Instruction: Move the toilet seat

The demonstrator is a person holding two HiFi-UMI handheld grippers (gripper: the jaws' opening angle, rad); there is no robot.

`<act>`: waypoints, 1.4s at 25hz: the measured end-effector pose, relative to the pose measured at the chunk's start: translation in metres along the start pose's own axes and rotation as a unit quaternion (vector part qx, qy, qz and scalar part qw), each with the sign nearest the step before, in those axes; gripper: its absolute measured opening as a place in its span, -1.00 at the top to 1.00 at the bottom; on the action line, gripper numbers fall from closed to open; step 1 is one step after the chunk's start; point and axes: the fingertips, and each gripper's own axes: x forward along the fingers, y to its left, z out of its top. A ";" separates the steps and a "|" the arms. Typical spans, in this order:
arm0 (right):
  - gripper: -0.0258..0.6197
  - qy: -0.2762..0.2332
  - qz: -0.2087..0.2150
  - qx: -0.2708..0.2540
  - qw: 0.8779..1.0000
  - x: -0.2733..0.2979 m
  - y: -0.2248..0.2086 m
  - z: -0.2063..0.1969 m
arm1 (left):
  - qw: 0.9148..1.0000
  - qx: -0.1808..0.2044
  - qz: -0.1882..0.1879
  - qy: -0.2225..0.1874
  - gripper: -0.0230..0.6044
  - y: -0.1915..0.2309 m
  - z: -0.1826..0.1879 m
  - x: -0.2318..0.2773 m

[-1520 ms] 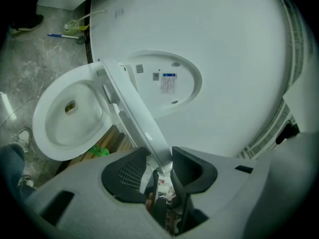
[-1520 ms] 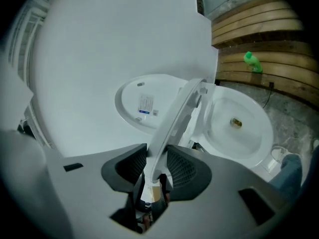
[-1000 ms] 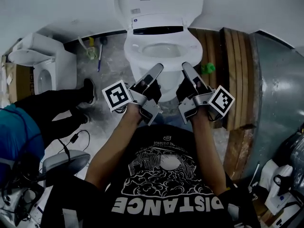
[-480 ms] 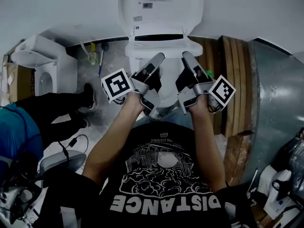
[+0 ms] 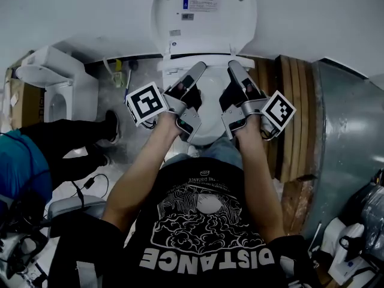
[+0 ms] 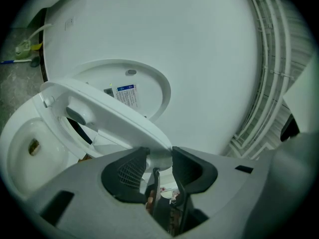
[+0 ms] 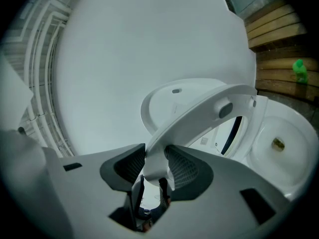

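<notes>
The white toilet seat ring (image 6: 112, 116) is tilted up off the bowl (image 6: 22, 148), hinged at the back. Behind it the lid (image 5: 204, 17) stands upright against the wall. My left gripper (image 5: 197, 71) is shut on the ring's front edge, its ribbed pads (image 6: 130, 169) pressing both faces. My right gripper (image 5: 235, 69) is shut on the same front edge a little to the right, where the seat ring (image 7: 199, 113) runs between its pads (image 7: 182, 167). The open bowl (image 7: 279, 143) lies below.
A second white toilet (image 5: 54, 83) stands at the left, with another person's black-clad legs (image 5: 66, 137) beside it. Wooden planks (image 5: 294, 101) and a grey metal panel (image 5: 348, 137) are at the right. A small green object (image 7: 299, 69) sits on the planks. Cables lie on the floor at lower left.
The seat ring has gone from lying on the bowl to tilted up. Both grippers, still clamped on its front edge, have risen and moved toward the lid.
</notes>
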 end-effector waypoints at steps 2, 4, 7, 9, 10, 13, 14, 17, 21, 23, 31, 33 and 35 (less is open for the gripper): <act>0.44 0.003 0.003 -0.003 1.000 0.006 0.004 0.005 | 1.000 0.004 -0.004 -0.006 0.41 -0.004 0.006 0.006; 0.44 0.007 0.009 -0.009 1.000 0.013 0.007 0.009 | 1.000 0.010 -0.005 -0.012 0.41 -0.006 0.012 0.011; 0.45 0.014 0.018 -0.017 1.000 0.025 0.010 0.017 | 1.000 0.023 -0.002 -0.016 0.41 -0.008 0.022 0.020; 0.45 0.019 0.023 -0.022 0.999 0.034 0.012 0.023 | 0.999 0.030 -0.002 -0.022 0.41 -0.010 0.030 0.028; 0.45 0.021 0.026 -0.024 0.999 0.038 0.014 0.026 | 0.999 0.034 -0.002 -0.025 0.41 -0.010 0.034 0.031; 0.45 0.029 0.033 -0.028 0.999 0.051 0.016 0.033 | 0.998 0.045 0.002 -0.031 0.42 -0.011 0.045 0.042; 0.46 0.032 0.034 -0.028 0.998 0.056 0.016 0.036 | 0.998 0.048 0.005 -0.032 0.43 -0.010 0.049 0.046; 0.48 0.042 0.033 -0.026 0.998 0.075 0.012 0.045 | 0.997 0.056 0.024 -0.038 0.52 0.000 0.063 0.061; 0.51 0.054 0.029 -0.025 0.998 0.105 0.001 0.062 | 0.996 0.064 0.039 -0.041 0.57 0.013 0.085 0.086; 0.59 0.060 0.026 -0.035 0.997 0.108 0.002 0.064 | 0.996 0.070 0.039 -0.045 0.59 0.012 0.087 0.088; 0.70 0.073 0.027 -0.072 0.994 0.111 0.012 0.063 | 0.995 0.084 0.019 -0.059 0.70 -0.004 0.094 0.088; 0.71 0.074 0.035 -0.073 0.994 0.110 0.014 0.063 | 0.994 0.086 0.015 -0.064 0.72 -0.005 0.095 0.086; 0.71 0.076 0.040 -0.072 0.994 0.113 0.015 0.065 | 0.994 0.089 0.010 -0.067 0.73 -0.006 0.098 0.090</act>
